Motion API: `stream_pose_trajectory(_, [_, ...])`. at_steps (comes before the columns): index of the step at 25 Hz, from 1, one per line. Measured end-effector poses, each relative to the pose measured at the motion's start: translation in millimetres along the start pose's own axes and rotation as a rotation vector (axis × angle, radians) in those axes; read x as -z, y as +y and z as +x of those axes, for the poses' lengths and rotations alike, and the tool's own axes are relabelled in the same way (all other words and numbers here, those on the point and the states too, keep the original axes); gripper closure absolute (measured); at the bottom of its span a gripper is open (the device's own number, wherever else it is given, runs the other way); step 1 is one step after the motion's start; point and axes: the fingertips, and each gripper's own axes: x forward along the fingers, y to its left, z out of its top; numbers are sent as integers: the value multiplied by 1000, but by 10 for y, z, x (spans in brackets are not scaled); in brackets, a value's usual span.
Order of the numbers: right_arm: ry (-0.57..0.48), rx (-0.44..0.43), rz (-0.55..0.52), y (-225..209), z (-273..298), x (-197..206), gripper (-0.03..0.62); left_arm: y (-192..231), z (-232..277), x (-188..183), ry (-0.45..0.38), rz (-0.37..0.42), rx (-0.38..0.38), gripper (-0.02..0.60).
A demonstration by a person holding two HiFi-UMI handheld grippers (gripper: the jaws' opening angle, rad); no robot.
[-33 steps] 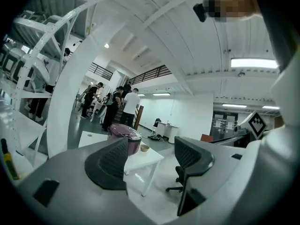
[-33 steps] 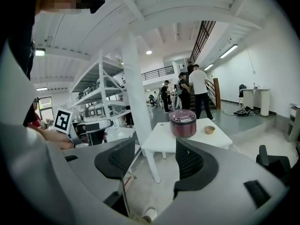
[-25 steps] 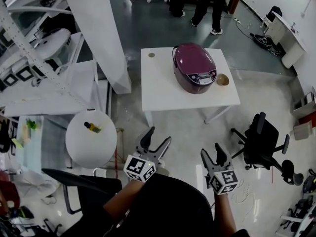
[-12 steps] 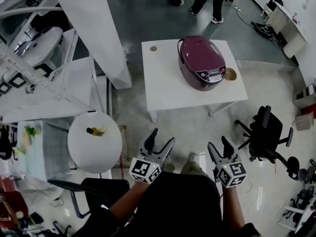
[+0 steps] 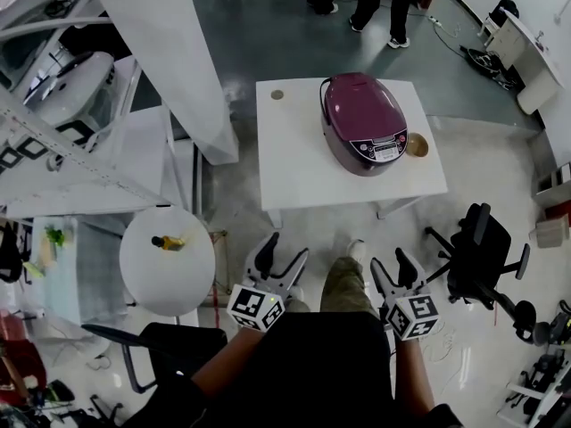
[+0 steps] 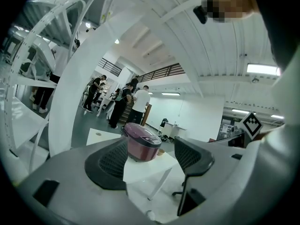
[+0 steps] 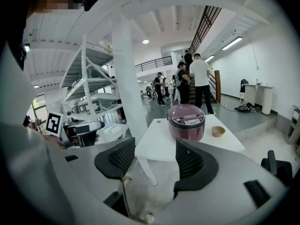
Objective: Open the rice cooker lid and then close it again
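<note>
2 grippers, left (image 5: pixel 284 250) and right (image 5: pixel 390 264), hang with jaws apart and empty, well short of the cooker (image 5: pixel 366 127) on the far table (image 5: pixel 290 163). Its lid (image 5: pixel 352 103) looks rigid and hinged; I would press at its near front edge.

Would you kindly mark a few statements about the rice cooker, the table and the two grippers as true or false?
1. The rice cooker has its lid shut. True.
2. The left gripper is clamped on the cooker. False: it is open, empty and well short of the table.
3. A small bowl sits on the table beside the cooker. True.
4. The right gripper holds the bowl. False: it is open and empty, away from the table.
</note>
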Motion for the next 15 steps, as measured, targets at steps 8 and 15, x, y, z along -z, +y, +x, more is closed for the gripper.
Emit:
stream_pose_trajectory(8, [-35, -1, -50, -715, 398, -242, 353, 109, 523, -137, -43, 14, -120, 293])
stream_pose_trajectory(15, [-52, -39, -33, -1538, 791, -517, 353, 52, 1332, -243, -53, 53, -175, 293])
